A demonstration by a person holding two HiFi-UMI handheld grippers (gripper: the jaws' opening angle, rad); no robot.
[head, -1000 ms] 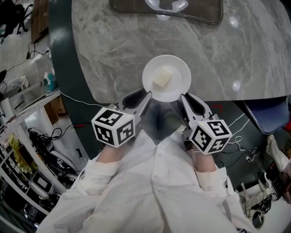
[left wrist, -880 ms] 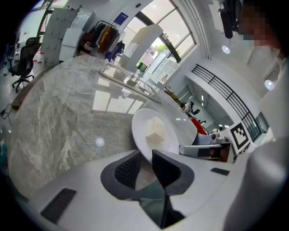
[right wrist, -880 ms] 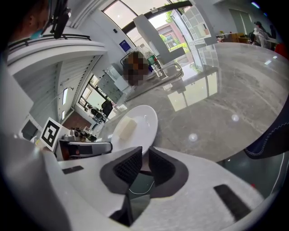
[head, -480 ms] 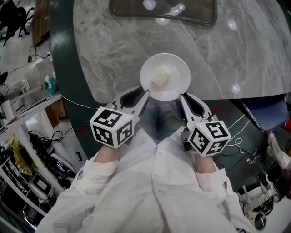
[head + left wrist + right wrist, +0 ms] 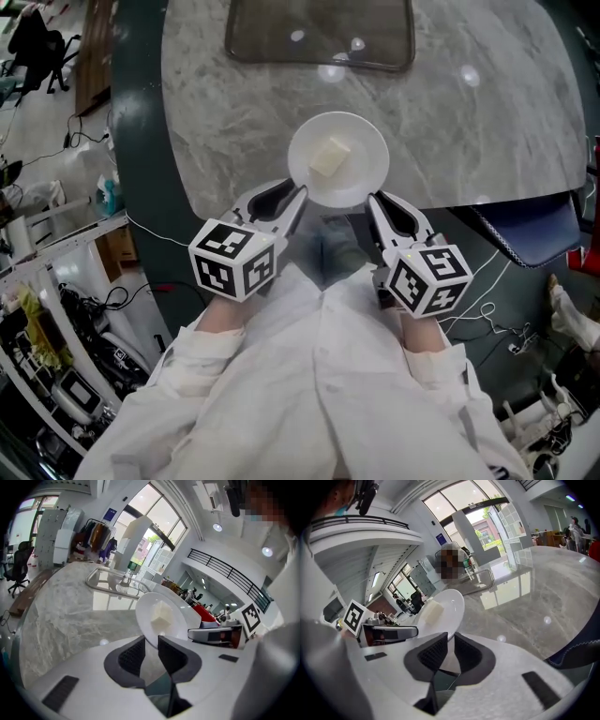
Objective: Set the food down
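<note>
L gripper (image 5: pixel 296 195), R gripper (image 5: pixel 374 200) clamp 1 plate (image 5: pixel 364 148) w/ 1 cube (image 5: pixel 330 157).

Food (image 5: pixel 329 157): one pale cream block, roughly cuboid, lying just off-centre on a round white plate (image 5: pixel 367 150). The plate faces up, is otherwise bare, and sits over the near edge of the grey marble table (image 5: pixel 469 103). Its near rim is pinched by the left gripper (image 5: pixel 298 195) and the right gripper (image 5: pixel 373 199), one on each side.
</note>
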